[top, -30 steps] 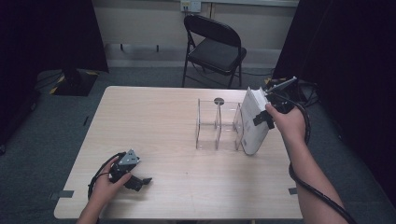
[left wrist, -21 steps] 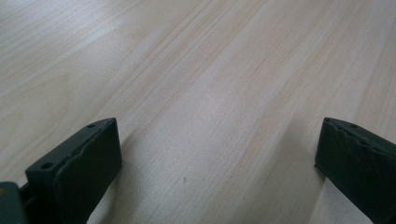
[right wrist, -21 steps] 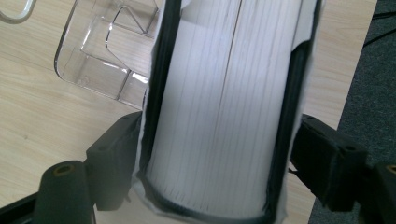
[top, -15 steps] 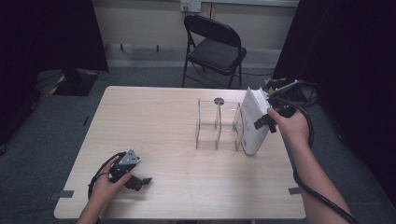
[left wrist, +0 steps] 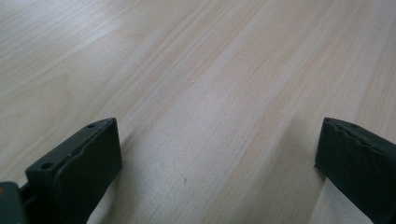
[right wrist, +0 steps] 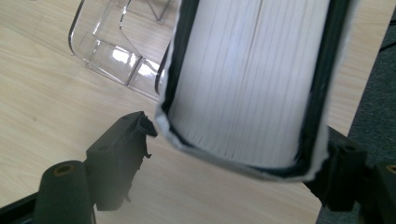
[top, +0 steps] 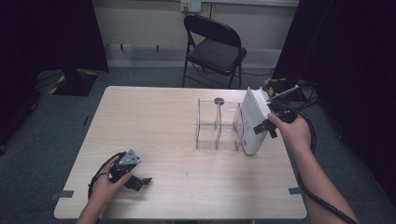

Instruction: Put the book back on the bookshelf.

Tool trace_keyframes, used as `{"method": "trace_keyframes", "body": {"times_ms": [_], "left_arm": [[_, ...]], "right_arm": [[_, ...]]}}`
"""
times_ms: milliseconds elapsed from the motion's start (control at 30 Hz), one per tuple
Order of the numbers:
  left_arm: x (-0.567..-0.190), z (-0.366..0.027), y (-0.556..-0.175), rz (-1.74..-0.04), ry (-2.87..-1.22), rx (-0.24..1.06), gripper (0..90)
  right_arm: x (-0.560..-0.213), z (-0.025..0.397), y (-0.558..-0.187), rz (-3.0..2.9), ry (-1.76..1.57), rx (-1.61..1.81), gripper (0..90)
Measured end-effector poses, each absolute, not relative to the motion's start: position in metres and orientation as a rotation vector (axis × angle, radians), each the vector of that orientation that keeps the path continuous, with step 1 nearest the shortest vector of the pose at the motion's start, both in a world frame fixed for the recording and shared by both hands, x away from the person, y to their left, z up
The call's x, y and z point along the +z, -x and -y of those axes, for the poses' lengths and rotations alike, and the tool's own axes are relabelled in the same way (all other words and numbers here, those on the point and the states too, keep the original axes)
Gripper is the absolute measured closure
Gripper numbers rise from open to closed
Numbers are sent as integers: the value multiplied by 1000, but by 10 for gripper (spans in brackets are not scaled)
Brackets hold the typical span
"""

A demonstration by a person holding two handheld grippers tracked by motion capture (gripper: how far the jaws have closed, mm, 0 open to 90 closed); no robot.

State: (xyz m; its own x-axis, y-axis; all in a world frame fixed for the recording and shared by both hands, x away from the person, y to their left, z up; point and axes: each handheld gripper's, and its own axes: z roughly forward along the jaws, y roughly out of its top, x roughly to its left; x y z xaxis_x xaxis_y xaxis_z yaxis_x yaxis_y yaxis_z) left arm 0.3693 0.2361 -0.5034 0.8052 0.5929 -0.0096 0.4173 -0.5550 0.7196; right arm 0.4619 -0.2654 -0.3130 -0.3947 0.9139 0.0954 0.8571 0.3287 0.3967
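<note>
Wooden table [top: 177, 140]: right gripper [top: 266, 127] fingers pinching a white book [top: 253, 122] beside the clear rack [top: 218, 125]; left gripper [top: 138, 180] resting, fingers spread.

The right gripper [top: 267, 122] with the white book [top: 252, 122] it clamps shifts only slightly: over the last second the person's right hand [top: 290, 130] drifts a little toward the right and near edge of the surface [top: 177, 140], and the gripper's cable [top: 312, 135] loops lower beside the wrist. The book stands a touch more upright at the right end of the clear acrylic rack [top: 218, 124].
</note>
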Motion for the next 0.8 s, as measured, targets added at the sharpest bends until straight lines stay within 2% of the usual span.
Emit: {"method": "trace_keyframes", "body": {"times_ms": [800], "left_arm": [[-504, -236, -369, -744, -2235, 298, 0]], "right_arm": [[-337, 266, -438, -2511, -1557, 627, 210]]}}
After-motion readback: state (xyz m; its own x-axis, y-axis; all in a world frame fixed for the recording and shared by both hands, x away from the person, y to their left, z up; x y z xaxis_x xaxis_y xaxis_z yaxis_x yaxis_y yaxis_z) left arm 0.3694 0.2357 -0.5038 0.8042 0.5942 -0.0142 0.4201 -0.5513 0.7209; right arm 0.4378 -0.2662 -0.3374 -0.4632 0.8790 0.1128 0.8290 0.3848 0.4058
